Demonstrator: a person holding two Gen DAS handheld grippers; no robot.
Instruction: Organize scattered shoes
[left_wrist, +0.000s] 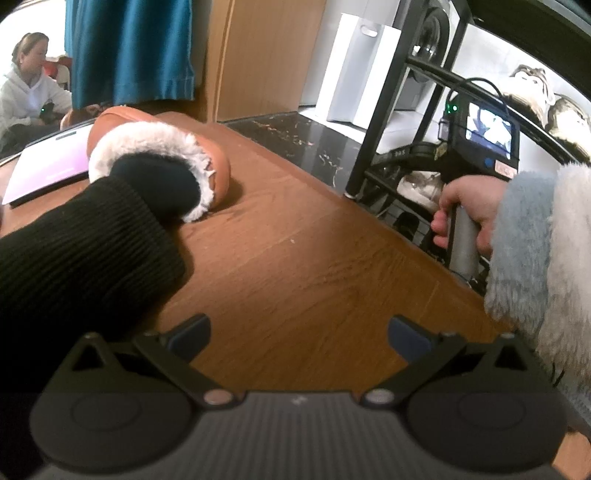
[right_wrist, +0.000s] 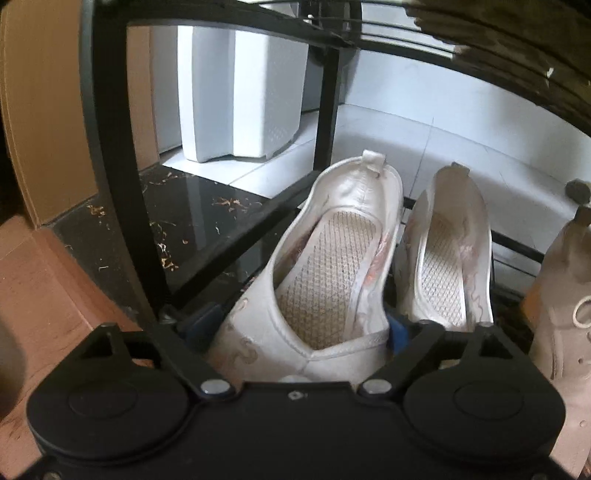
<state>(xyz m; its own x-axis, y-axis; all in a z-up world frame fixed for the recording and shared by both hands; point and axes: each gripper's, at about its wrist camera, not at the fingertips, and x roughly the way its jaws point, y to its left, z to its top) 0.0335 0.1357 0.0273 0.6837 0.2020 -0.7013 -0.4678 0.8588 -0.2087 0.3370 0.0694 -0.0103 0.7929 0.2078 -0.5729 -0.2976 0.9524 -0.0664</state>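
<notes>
Up and to the left of the wide, empty left tongs a brown fur-lined slipper waits on the floor, while the right tongs straddle a white shoe on the rack beside its mate, whether gripping or not I cannot tell.

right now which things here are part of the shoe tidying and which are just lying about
Part of the job:
- white slip-on shoe between the right gripper fingers
- its mate beside it
- black shoe rack
- fur-lined brown slipper
- beige lace-up shoe

Lying about:
- white booklet
- blue curtain
- white bin
</notes>
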